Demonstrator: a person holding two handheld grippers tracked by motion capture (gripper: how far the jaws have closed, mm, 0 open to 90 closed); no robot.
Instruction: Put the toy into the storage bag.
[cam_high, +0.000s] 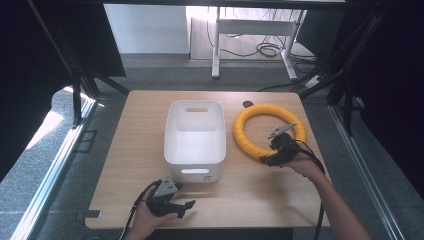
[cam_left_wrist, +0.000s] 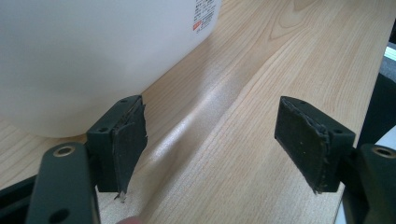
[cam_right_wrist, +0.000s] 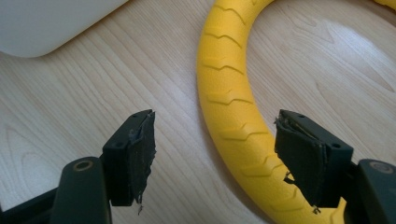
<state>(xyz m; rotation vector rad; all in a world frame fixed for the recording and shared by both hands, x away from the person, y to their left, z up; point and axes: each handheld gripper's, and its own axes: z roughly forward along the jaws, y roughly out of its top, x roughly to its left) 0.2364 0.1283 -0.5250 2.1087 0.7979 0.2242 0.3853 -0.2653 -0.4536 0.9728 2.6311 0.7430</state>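
a white plastic bin (cam_high: 194, 140) stands near the middle of the wooden desk (cam_high: 250, 195), open at the top, with a handle slot in its far wall and another in its near wall. its inside looks bare white; nothing can be made out in it. just to its right, apart from it, a yellow ring (cam_high: 248, 137) lies flat on the desk, ribbed with shallow chevron grooves.

the right tool (cam_high: 270, 159) sits at the near edge of the ring, jaws spread wide. in the right gripper view the ring (cam_right_wrist: 233, 107) curves up between the two black jaws, passing close by the right-hand one, and the pads (cam_right_wrist: 140, 158) are not pressed on it. a corner of the bin (cam_right_wrist: 51, 21) shows at the upper left.

the left tool (cam_high: 186, 206) rests low near the front edge of the desk, just before the bin's near wall, jaws apart and holding nothing. in the left gripper view the bin (cam_left_wrist: 93, 56) rises close ahead, with a printed label on its wall.
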